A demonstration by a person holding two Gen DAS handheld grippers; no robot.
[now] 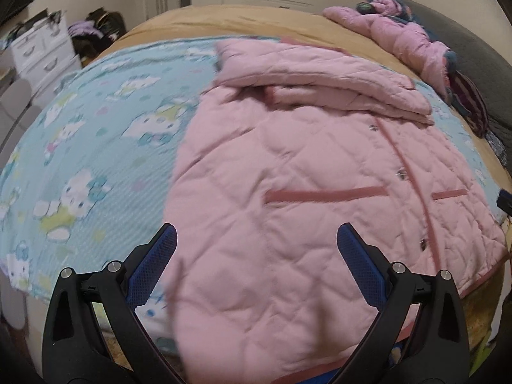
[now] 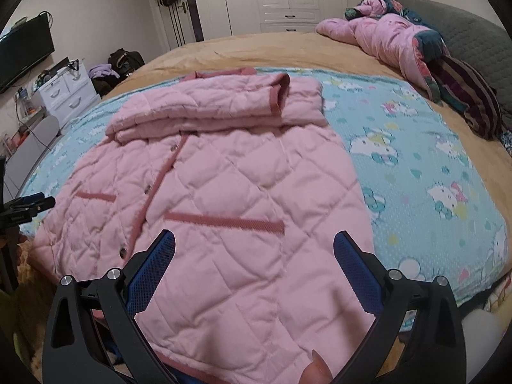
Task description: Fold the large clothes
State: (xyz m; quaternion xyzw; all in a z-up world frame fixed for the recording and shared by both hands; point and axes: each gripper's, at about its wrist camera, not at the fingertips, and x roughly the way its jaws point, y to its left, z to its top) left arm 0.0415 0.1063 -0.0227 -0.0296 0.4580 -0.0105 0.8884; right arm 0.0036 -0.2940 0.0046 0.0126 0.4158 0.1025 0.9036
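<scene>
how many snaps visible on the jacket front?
4 in the right wrist view, down the jacket front strip: one near the folded sleeves, one mid, two near the hem. Sleeves may hide more.

Soft, even indoor light; left view motion-blurred, perhaps; fisheye bending at edges.

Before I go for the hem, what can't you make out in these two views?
- Pink quilted jacket hem, both views: cut off by the bottom edge and hidden behind the open left tongs and right tongs.
- Jacket collar, both views: hidden under the folded sleeves.
- Left view: motion-blurred, so the snaps are unclear.
</scene>
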